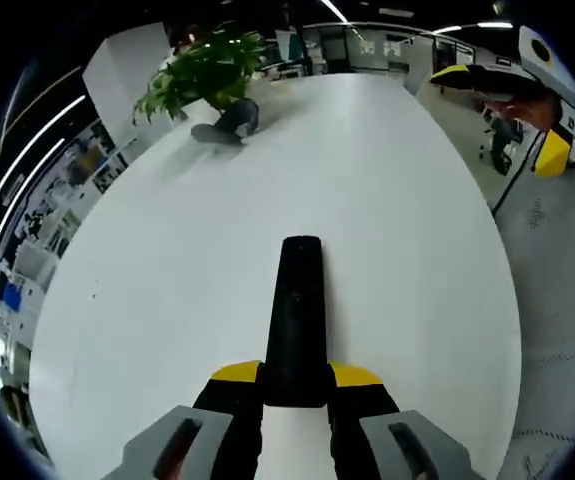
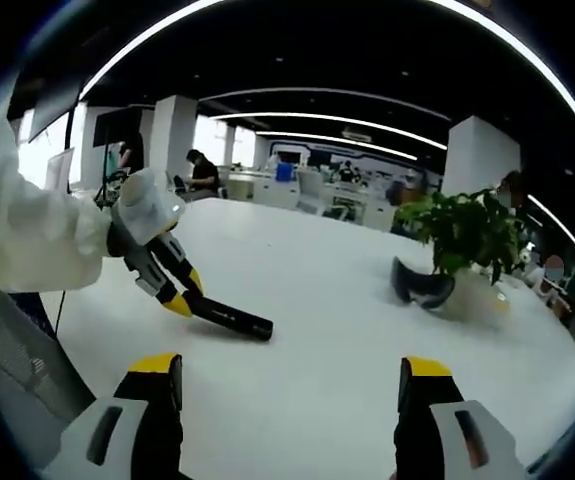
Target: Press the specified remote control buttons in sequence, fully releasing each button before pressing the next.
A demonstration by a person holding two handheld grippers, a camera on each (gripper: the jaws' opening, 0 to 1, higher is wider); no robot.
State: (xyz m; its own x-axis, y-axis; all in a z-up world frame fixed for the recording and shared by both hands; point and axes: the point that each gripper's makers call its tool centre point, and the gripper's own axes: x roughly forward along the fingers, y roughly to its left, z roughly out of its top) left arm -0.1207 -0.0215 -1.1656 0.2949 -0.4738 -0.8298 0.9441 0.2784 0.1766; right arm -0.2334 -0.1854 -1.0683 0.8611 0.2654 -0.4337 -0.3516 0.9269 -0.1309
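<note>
- On the big white table (image 1: 147, 300), a black remote (image 1: 295, 310) pokes out away from the camera, its near end clamped between the left gripper (image 1: 295, 385)'s yellow-tipped jaws.
- Far end has a potted plant (image 1: 207, 65), leafy and green, with a dark curved object (image 1: 229, 122) just beside it.
- Right gripper (image 2: 292, 390) hovers over the table with jaws wide apart and nothing between them; its view catches the left gripper holding the remote, raised above the tabletop.
- Person's white sleeve (image 2: 22, 235) sits behind the left gripper.
</note>
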